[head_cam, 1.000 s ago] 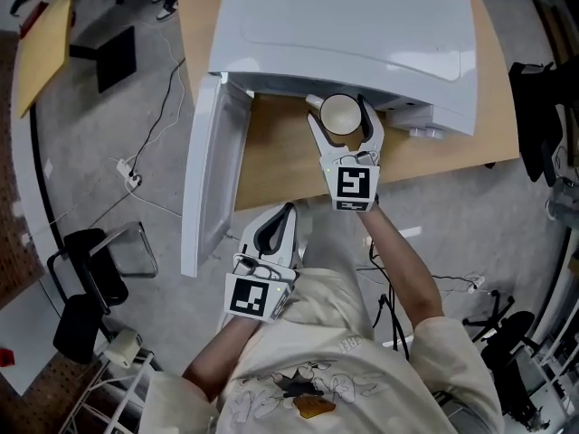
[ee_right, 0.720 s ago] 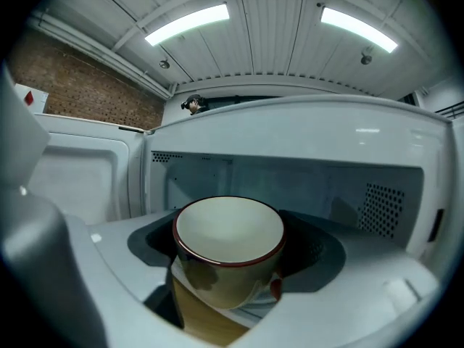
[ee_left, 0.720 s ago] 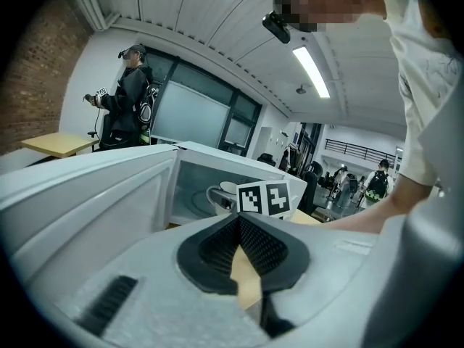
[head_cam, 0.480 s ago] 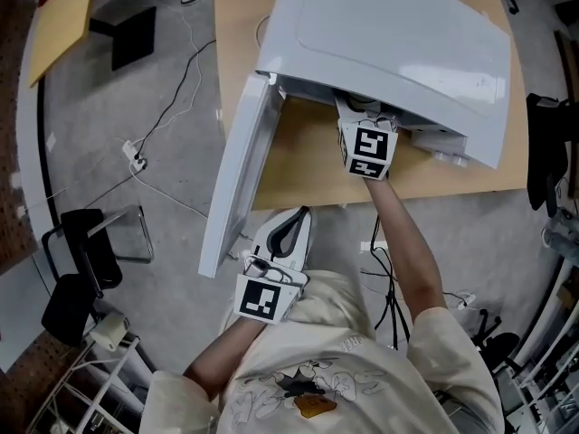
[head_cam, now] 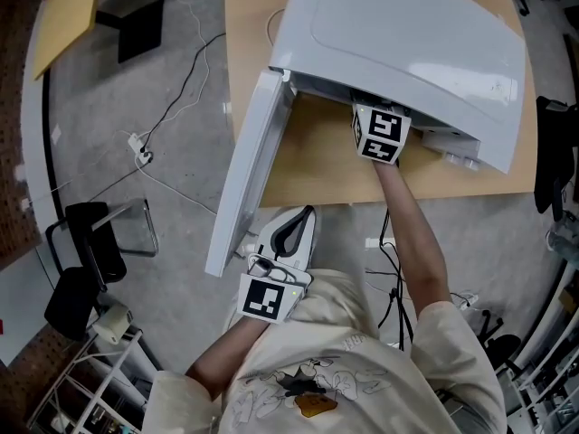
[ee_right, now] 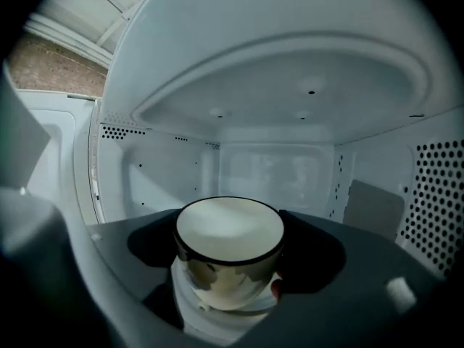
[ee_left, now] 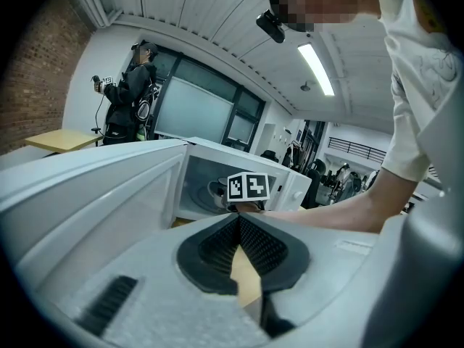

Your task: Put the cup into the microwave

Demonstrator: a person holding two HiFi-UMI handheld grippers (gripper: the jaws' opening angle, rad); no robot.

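Two hand-held grippers are in play, well apart from each other. The right hand-held gripper [ee_right: 232, 258] is pushed into the open microwave [head_cam: 398, 43], and in the head view only its marker cube [head_cam: 380, 135] shows at the mouth of the oven, with the person's bare forearm [head_cam: 412, 233] stretched out behind it over the desk [head_cam: 317, 165]. Its own view shows the jaws closed onto the cup [ee_right: 229, 227], one dark pad pressed against each side, so the cup is clamped upright between them. The cup is dark and glossy outside and pale inside, and it sits within the white cavity, with perforated side walls to left and right and the back wall beyond it. Whether its base touches the oven floor cannot be told. The microwave door [head_cam: 249, 170] hangs wide open to the left, past the desk edge and over the grey floor. The left hand-held gripper [ee_left: 238, 227] is held back near the person's body, low beside the door's free end, and points toward the oven. Its ribbed pads meet at the tips and nothing lies between them. From its view the cup [ee_left: 217, 188] appears inside the lit cavity, just left of the marker cube. Cables [head_cam: 136, 147] trail across the floor, and a black chair [head_cam: 90, 251] stands to the left.
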